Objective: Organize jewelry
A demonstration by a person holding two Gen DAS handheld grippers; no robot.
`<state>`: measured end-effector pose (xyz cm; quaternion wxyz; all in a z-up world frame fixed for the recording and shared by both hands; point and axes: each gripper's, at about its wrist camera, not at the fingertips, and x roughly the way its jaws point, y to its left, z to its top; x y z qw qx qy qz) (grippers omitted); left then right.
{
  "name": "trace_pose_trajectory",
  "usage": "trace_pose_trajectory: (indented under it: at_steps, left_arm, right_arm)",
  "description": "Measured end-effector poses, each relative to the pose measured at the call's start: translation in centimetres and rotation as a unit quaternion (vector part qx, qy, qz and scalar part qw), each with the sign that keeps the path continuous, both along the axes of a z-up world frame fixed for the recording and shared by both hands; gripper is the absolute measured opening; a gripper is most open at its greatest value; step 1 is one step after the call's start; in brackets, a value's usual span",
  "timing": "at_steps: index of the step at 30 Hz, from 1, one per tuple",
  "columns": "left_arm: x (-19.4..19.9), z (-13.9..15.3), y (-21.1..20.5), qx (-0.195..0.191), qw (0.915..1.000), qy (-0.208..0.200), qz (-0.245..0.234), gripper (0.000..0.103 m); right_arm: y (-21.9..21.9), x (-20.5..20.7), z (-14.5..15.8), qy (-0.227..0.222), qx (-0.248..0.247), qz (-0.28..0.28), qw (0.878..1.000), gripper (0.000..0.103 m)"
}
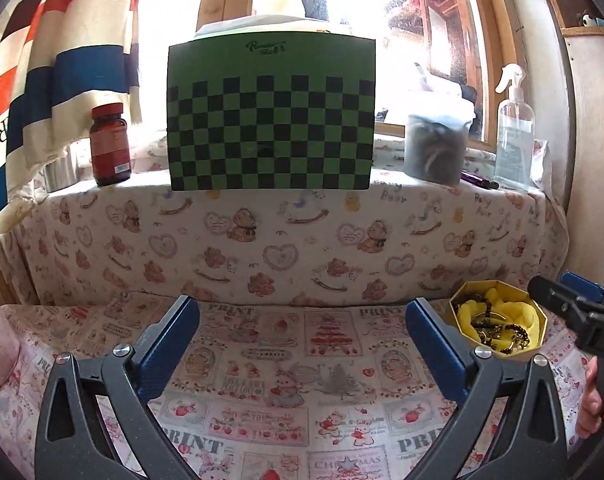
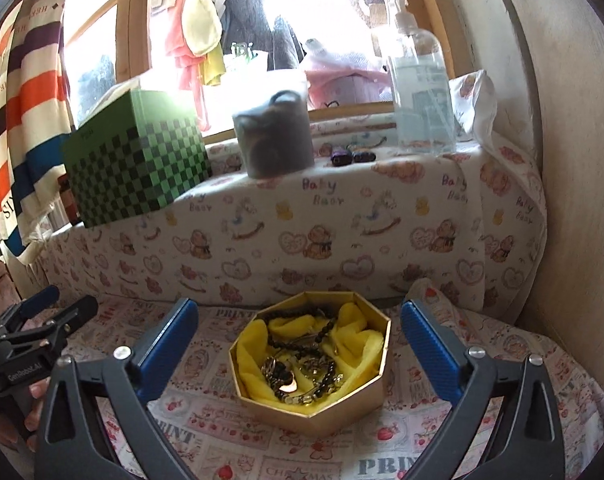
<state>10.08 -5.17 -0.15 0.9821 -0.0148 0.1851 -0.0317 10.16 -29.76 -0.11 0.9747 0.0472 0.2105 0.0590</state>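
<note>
Hovering with right gripper (image 2: 298, 340) spread wide about the gold octagonal box (image 2: 313, 408) of tangled jewelry (image 2: 298, 368) near the printed cloth's (image 2: 222, 432) back edge, left gripper (image 1: 302, 336) likewise spread and empty, seemingly between picks, next needing a pinch on one strand.

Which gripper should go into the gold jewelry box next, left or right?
Right, probably. The right gripper is open with the gold box centred between its fingers. The left gripper is also open but faces bare tablecloth; in its view the box sits off to the right edge.
</note>
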Motion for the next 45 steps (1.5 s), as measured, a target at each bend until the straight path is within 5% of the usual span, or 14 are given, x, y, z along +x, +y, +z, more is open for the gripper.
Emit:
trace_pose_trajectory:
  at_steps: [4,22,45]
  left_arm:
    - [-0.7,0.4,0.4,-0.017,0.9994,-0.028,0.012,0.102]
    - [0.3,-0.1,0.4,-0.013,0.9996,0.002,0.026,0.102]
    - [-0.3,0.2,-0.2,0.005,0.9996,-0.018,0.02,0.103]
  right_arm:
    - [0.3,-0.2,0.1,-0.009,-0.013,0.001,1.0,0.103]
    - [0.4,-0.1,0.1,-0.004,-0.021,-0.014,1.0,0.103]
    - [1.6,-0.7,0.3,-0.02,-0.054,-0.006,0.998,0.103]
